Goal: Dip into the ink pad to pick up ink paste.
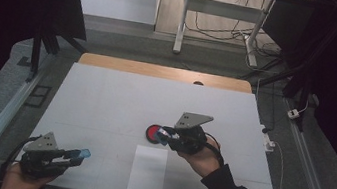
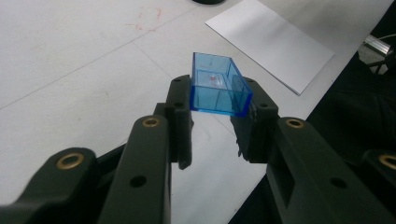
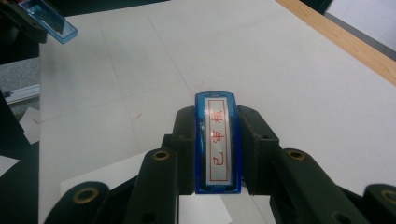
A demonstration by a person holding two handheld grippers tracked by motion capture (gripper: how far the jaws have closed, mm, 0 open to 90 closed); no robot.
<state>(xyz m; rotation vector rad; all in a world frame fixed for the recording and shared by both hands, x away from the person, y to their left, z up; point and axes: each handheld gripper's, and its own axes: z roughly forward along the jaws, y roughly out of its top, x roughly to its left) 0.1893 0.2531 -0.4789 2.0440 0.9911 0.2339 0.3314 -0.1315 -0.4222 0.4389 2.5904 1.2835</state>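
My left gripper [image 1: 75, 156] is near the table's front left corner, shut on a clear blue open-ended cap [image 1: 82, 153]. In the left gripper view the cap [image 2: 217, 84] sits between the jaw tips, hollow side up. At the table's middle, my right gripper [image 1: 165, 136] is shut on a blue stamp [image 3: 218, 140] with a silver label bearing red characters. The stamp's tip hangs beside a round red ink pad [image 1: 152, 132] with a black rim. The right gripper view also shows the cap [image 3: 46, 18] far off at top left.
A white paper sheet [image 1: 148, 169] lies flat in front of the ink pad, near the table's front edge. The white table top [image 1: 120, 97] has a wooden strip [image 1: 165, 71] along its far edge. Metal rails run along both sides on the floor.
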